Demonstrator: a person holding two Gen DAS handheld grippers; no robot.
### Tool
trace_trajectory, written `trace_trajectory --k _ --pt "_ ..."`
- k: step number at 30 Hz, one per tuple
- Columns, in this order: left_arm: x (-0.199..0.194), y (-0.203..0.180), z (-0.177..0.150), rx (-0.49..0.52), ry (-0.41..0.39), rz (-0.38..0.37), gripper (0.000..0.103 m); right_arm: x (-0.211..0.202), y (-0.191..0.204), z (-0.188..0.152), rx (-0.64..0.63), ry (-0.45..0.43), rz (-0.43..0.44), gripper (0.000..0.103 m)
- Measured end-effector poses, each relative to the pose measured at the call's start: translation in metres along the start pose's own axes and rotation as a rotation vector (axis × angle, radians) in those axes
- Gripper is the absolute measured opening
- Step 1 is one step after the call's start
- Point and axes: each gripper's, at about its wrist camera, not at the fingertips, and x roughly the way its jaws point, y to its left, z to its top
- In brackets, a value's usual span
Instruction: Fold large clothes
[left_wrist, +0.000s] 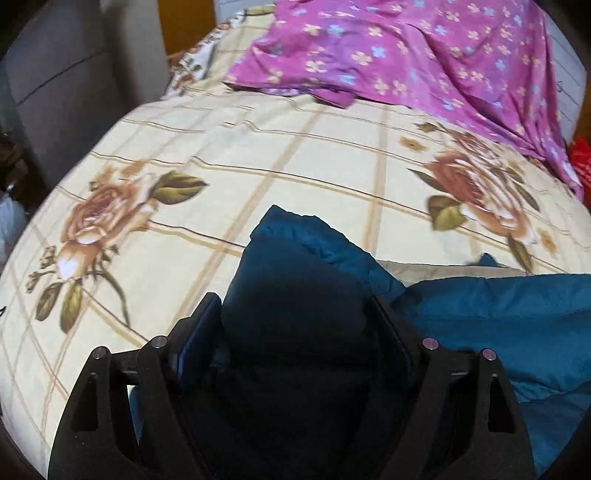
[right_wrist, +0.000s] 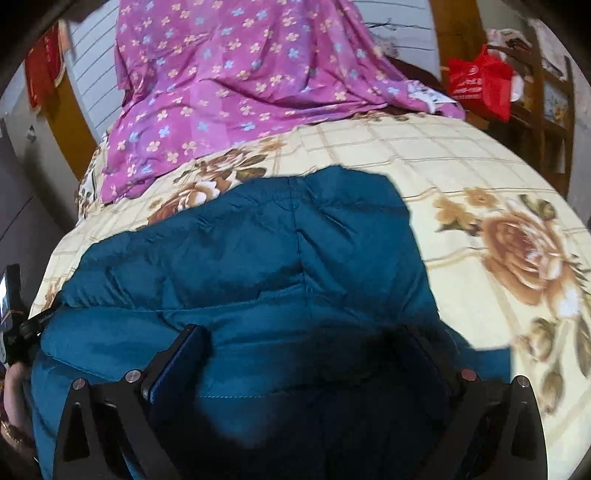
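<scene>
A teal padded jacket (right_wrist: 258, 258) lies on the cream bed sheet with rose prints (left_wrist: 295, 155). In the left wrist view a bunched part of the jacket (left_wrist: 295, 280) fills the gap between my left gripper's (left_wrist: 295, 314) fingers, which close on it from both sides. In the right wrist view my right gripper (right_wrist: 310, 343) straddles the jacket's near edge, with the fabric filling the wide gap between its fingers. The fingertips' contact with the fabric lies in shadow. The jacket's far end points toward the purple cover.
A purple flowered cover (left_wrist: 406, 48) lies heaped at the bed's far end, also in the right wrist view (right_wrist: 240, 85). A red bag (right_wrist: 480, 85) hangs on wooden shelving at the right. A grey cabinet (left_wrist: 74, 92) stands left of the bed. My left gripper's body shows at the left edge (right_wrist: 14, 321).
</scene>
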Motion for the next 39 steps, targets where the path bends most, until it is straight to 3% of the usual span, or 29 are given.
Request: trace_trajectory --k 7,12,14,16,20,23,26,28,32,39 --pt "0.012 0.005 0.003 -0.057 0.038 -0.01 0.087 0.017 -0.002 0.001 0.003 0.024 0.039 0.103" --pt "0.015 0.012 0.01 -0.08 0.141 -0.125 0.087 0.021 0.001 0.001 -0.017 0.056 0.022 0.103" --pt "-0.006 0.021 0.014 -0.1 0.141 -0.207 0.087 0.015 0.004 0.0 -0.04 0.07 -0.005 0.103" --pt "-0.044 0.03 0.013 -0.087 0.088 -0.279 0.087 -0.001 0.005 0.0 -0.054 0.055 -0.041 0.102" --pt "-0.104 0.029 -0.008 0.046 0.012 -0.324 0.087 -0.058 0.015 -0.005 -0.08 -0.03 -0.04 0.102" --pt "-0.13 0.017 -0.048 0.126 -0.003 -0.343 0.087 -0.092 0.035 -0.026 -0.144 -0.069 0.035 0.102" --pt "-0.121 -0.002 -0.086 0.162 0.034 -0.325 0.087 -0.089 0.048 -0.052 -0.172 -0.013 0.053 0.102" --pt "-0.106 -0.007 -0.099 0.122 0.051 -0.317 0.09 -0.072 0.05 -0.068 -0.184 0.06 0.06 0.103" --pt "-0.104 -0.01 -0.097 0.124 0.057 -0.312 0.092 -0.065 0.041 -0.083 -0.17 0.03 0.082 0.103" --pt "-0.102 0.007 -0.099 0.029 0.063 -0.41 0.092 -0.068 0.037 -0.085 -0.106 0.025 0.096 0.103"
